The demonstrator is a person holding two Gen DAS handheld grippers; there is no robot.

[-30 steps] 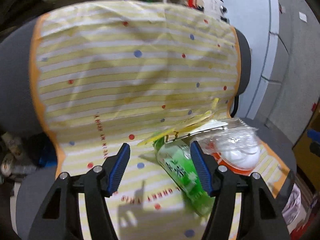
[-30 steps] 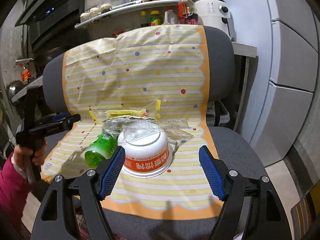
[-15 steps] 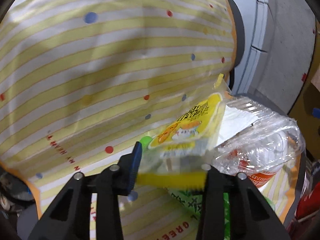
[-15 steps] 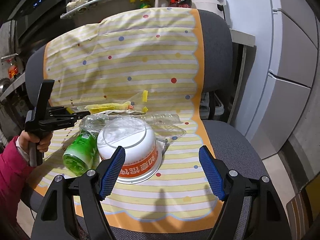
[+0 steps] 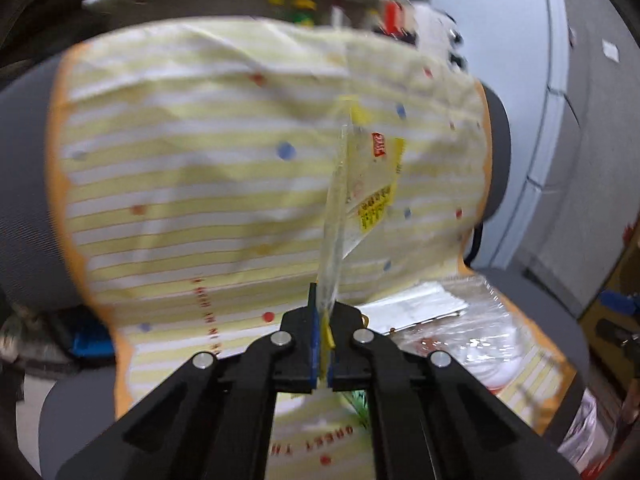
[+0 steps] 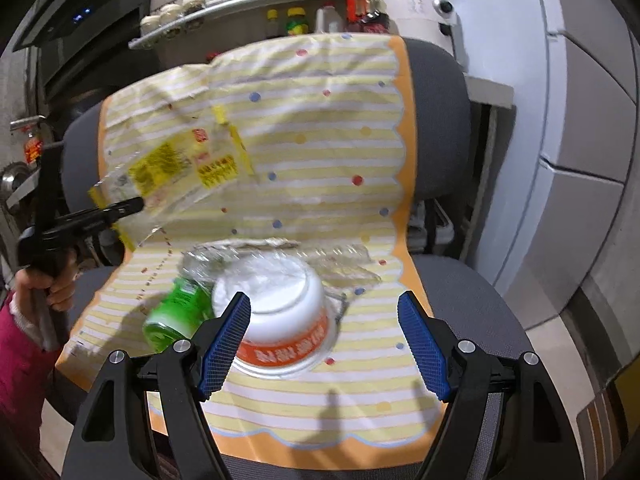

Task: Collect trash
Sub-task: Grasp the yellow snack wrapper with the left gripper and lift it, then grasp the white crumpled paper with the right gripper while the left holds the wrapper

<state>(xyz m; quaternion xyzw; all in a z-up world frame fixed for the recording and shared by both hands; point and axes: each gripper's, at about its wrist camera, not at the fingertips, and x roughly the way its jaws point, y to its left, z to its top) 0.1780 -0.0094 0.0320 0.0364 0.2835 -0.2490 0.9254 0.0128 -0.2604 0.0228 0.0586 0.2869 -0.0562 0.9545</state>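
left gripper: jaws have just been closing, now clamped on the thin, crinkly yellow-printed wrapper, lifted off the chair since a second ago; first piece collected. green bottle, upturned white bowl and clear film remain on the striped cloth. right gripper: fingers apart, empty, near the bowl.

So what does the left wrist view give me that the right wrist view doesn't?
Left wrist only: the left gripper from behind, its jaws just closed, shut on the wrapper edge.

Right wrist only: the open right gripper, empty, near the upturned white bowl, the green bottle, and the hand carrying the left gripper.

Both: the wrapper lifted off the seat, the striped cloth, crumpled clear plastic.
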